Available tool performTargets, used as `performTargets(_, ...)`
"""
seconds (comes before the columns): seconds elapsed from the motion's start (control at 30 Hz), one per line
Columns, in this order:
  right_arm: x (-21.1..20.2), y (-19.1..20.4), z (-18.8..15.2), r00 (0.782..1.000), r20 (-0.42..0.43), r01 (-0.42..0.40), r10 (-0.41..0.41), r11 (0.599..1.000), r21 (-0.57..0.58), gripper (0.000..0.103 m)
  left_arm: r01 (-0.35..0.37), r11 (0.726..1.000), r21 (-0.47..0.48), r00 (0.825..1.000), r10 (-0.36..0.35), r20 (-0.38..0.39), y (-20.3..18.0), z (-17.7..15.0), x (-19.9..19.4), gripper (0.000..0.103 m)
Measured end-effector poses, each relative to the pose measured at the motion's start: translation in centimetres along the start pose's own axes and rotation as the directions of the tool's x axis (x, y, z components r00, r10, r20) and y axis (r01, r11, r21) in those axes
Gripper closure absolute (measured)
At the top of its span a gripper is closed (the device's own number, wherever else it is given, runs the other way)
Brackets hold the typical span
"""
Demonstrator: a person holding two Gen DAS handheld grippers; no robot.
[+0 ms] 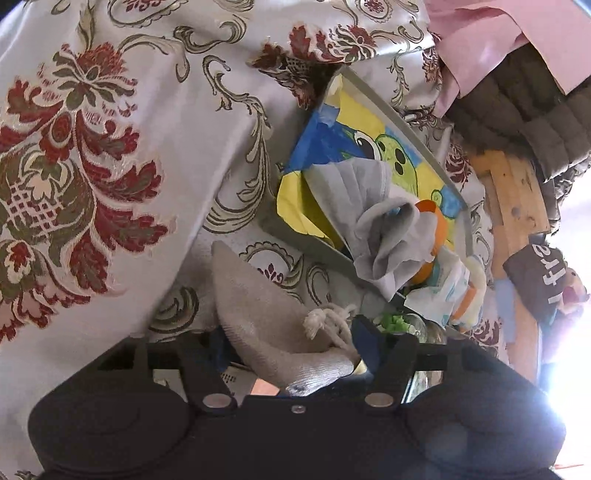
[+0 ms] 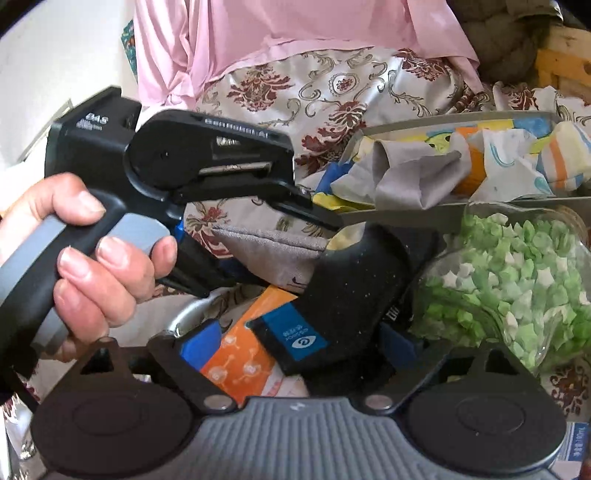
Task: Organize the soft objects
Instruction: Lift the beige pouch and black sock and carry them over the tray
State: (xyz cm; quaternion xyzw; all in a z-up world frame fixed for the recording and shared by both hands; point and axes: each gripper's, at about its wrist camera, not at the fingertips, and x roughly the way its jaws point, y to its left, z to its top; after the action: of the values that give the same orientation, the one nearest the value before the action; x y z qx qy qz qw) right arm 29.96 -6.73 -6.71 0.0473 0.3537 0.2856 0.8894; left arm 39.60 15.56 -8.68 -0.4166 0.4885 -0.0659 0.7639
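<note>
In the left wrist view my left gripper (image 1: 291, 350) holds a beige drawstring pouch (image 1: 273, 325) between its fingers. The same pouch (image 2: 273, 251) shows in the right wrist view, pinched by the left gripper (image 2: 258, 240) in a hand. My right gripper (image 2: 295, 354) is closed around a black pouch with a blue label (image 2: 347, 299). A grey tray (image 1: 369, 96) lined with a frog drawing holds a grey cloth (image 1: 384, 229) and striped soft items (image 1: 461, 291). The tray also shows in the right wrist view (image 2: 443, 123).
A floral red-and-cream cloth (image 1: 92, 155) covers the surface. A clear bag of green paper stars (image 2: 517, 277) lies at the right. An orange-and-blue packet (image 2: 236, 362) lies under the black pouch. Pink fabric (image 2: 295, 33) and a wooden frame (image 1: 517, 203) stand behind.
</note>
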Motion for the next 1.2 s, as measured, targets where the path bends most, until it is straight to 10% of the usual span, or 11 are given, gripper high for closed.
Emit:
performTargets(0.3, 0.4, -1.7, -0.4, 0.998, 0.022, -0.062, 0.061, 0.995, 0.076, 0.014, -0.075, 0.992, 0.106, 0.997, 0.072, 0.032, -0.7, -0.5, -0.5, 0.092)
performTargets(0.57, 0.0, -3.1, -0.4, 0.996, 0.059, -0.076, 0.067, 0.985, 0.154, 0.039, -0.084, 0.990, 0.114, 0.989, 0.069, 0.131, -0.5, -1.4, -2.0, 0.098)
performTargets(1.2, -1.6, -1.9, -0.2, 0.987, 0.161, -0.010, 0.003, 0.999, 0.039, 0.098, -0.263, 0.913, 0.313, 0.907, 0.122, 0.404, -4.8, -5.6, -7.8, 0.100)
